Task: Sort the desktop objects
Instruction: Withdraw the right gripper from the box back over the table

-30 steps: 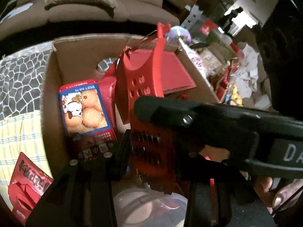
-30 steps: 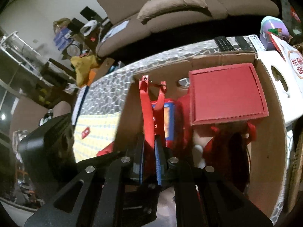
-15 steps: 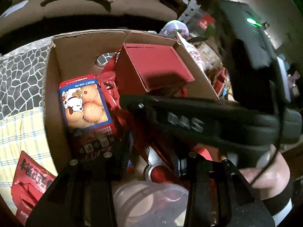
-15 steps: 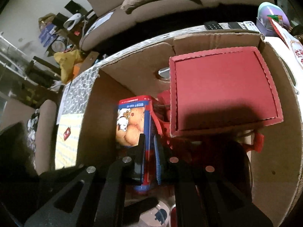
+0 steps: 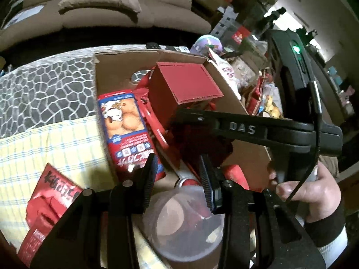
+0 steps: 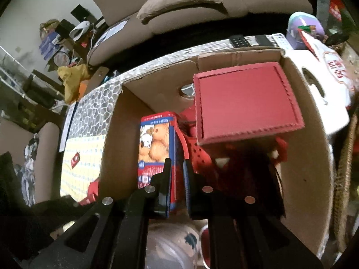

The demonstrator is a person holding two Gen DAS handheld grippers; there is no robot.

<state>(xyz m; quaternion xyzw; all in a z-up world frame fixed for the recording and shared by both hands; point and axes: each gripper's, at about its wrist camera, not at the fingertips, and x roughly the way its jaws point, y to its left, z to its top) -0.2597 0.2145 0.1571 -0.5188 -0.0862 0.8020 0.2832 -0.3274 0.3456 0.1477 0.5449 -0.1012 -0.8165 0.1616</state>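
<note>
The cardboard box [image 6: 314,168] sits on the worktop [image 5: 44,89] and holds the sorted things; a snack box [image 6: 154,148] with cartoon bears on its face stands upright near the box's left wall; just to its right lies a red perforated basket [image 6: 202,154], tilted, its edge touching the snack box; above the basket a red square lid [image 6: 244,103] rests at a slant, covering much of the far right part of the box.

The right gripper [image 6: 177,179] hangs over the near part of the box, its fingers a narrow gap apart and clamped on nothing; the snack box's right edge shows in that gap, though whether the fingers touch it I cannot tell; in the left view the same gripper crosses the frame as a black bar, with the person's right hand [image 5: 309,190] at its grip.

The left gripper [image 5: 179,179] stands wide apart and empty at the box's near edge; below it lies a clear plastic container [image 5: 179,219].

Outside the box, on a yellow checked cloth [image 5: 44,143], lies a red packet [image 5: 44,206], well left of the box wall; the worktop shows a grey stone pattern; remotes [image 6: 258,40] lie at its far edge; a brown sofa [image 6: 202,4] stands behind.
</note>
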